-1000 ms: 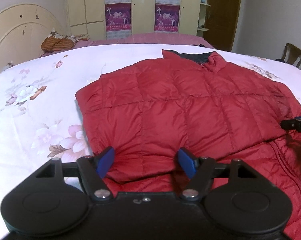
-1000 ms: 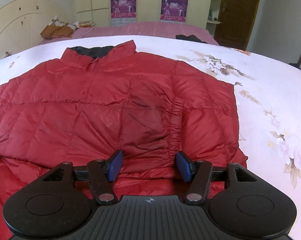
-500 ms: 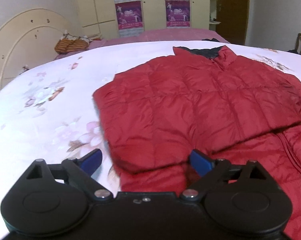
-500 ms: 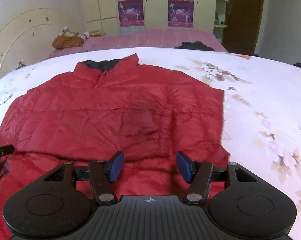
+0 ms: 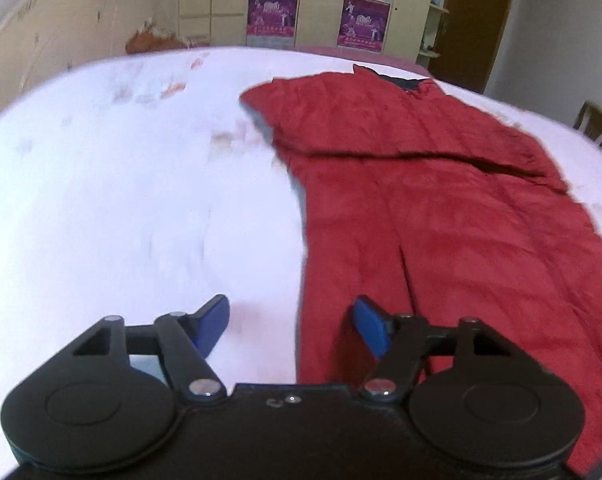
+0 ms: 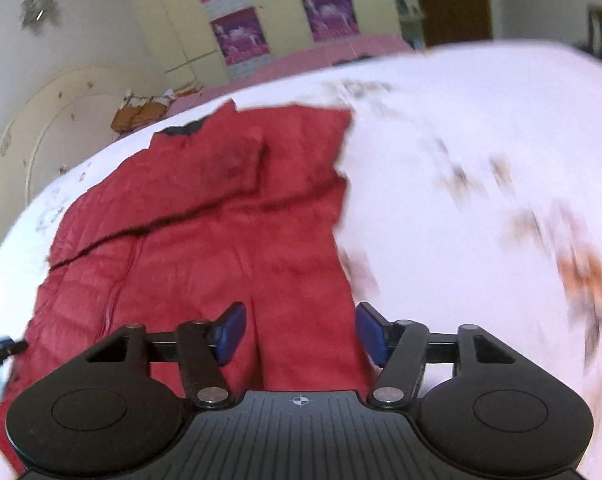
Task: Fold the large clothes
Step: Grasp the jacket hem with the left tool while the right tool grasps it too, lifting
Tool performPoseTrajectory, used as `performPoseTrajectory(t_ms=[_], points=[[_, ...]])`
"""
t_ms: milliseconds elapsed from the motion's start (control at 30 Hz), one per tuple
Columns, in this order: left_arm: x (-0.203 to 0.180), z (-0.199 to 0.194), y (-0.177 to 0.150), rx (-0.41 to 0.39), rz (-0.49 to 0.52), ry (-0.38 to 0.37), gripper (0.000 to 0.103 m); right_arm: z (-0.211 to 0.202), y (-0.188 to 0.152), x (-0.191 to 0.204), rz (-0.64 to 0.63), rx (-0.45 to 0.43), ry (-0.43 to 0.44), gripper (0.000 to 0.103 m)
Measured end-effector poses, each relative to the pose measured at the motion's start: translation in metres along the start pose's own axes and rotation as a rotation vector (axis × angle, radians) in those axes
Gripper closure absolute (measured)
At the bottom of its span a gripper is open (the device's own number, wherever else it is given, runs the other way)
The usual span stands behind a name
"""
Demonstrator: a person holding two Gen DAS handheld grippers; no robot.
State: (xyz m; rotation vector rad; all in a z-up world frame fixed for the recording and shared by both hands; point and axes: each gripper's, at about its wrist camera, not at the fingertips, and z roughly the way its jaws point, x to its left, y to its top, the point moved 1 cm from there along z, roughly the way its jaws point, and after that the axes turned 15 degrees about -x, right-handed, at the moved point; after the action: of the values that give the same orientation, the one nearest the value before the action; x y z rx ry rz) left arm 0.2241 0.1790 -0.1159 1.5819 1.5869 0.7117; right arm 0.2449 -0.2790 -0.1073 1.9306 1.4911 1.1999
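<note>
Jaws wide apart and gripping nothing, I am holding my left gripper (image 5: 293, 326) and right gripper (image 6: 299, 332) over the puffy red quilted jacket (image 5: 441, 216) lying on the white floral bedsheet (image 5: 121, 200).

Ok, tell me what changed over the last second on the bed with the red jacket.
Both hand-held grippers pulled back from the folded sleeves toward the hem: left hand-held gripper now straddles the red jacket left edge, right hand-held gripper its right edge. Both are open, holding nothing. The jacket stays flat, sleeves folded.

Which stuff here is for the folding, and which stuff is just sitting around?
For the folding:
red jacket
left gripper, open
right gripper, open
bed sheet under the jacket

Just around:
purple posters
wooden chair
orange bundle
</note>
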Motion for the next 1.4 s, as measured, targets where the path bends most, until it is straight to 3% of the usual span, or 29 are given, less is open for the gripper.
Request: performPoseTrajectory(t_ms=[167, 267, 367, 433, 500, 633, 700, 800, 900, 1000, 1133, 1167, 1200, 1400], points=[[0.022, -0.043, -0.026, 0.011, -0.122, -0.095, 0.037, -0.031, -0.033, -0.036, 0.138, 0.054, 0.027, 0.042], [0.032, -0.059, -0.038, 0.013, -0.184, -0.132, 0.047, -0.049, -0.044, -0.044, 0.210, 0.064, 0.098, 0.042], [0.038, -0.067, -0.045, 0.027, -0.290, -0.228, 0.056, -0.061, -0.051, -0.048, 0.279, 0.086, 0.171, 0.043], [0.038, -0.067, -0.051, 0.042, -0.360, -0.293, 0.058, -0.064, -0.055, -0.047, 0.288, 0.099, 0.207, 0.049], [0.038, -0.064, -0.058, 0.041, -0.427, -0.323, 0.058, -0.063, -0.059, -0.050, 0.340, 0.118, 0.258, 0.064], [0.035, -0.056, -0.059, 0.016, -0.494, -0.304, 0.059, -0.055, -0.062, -0.061, 0.429, 0.114, 0.297, 0.069], [0.032, -0.052, -0.058, 0.009, -0.484, -0.278, 0.080, -0.051, -0.065, -0.071, 0.500, 0.111, 0.317, 0.069], [0.026, -0.051, -0.056, -0.003, -0.466, -0.247, 0.094, -0.052, -0.061, -0.077, 0.531, 0.106, 0.349, 0.069], [0.020, -0.059, -0.054, -0.036, -0.431, -0.225, 0.095, -0.059, -0.048, -0.075, 0.523, 0.055, 0.407, 0.069], [0.020, -0.054, -0.057, -0.018, -0.423, -0.209, 0.093, -0.047, -0.044, -0.080, 0.476, 0.076, 0.346, 0.069], [0.021, -0.053, -0.057, -0.014, -0.432, -0.207, 0.092, -0.038, -0.045, -0.081, 0.438, 0.130, 0.337, 0.070], [0.020, -0.054, -0.057, -0.015, -0.425, -0.201, 0.092, -0.039, -0.047, -0.079, 0.420, 0.150, 0.349, 0.087], [0.019, -0.055, -0.057, -0.019, -0.417, -0.195, 0.095, -0.041, -0.050, -0.077, 0.398, 0.165, 0.355, 0.094], [0.018, -0.072, -0.040, -0.130, -0.461, -0.200, 0.098, -0.057, -0.027, -0.075, 0.392, 0.024, 0.391, 0.099]])
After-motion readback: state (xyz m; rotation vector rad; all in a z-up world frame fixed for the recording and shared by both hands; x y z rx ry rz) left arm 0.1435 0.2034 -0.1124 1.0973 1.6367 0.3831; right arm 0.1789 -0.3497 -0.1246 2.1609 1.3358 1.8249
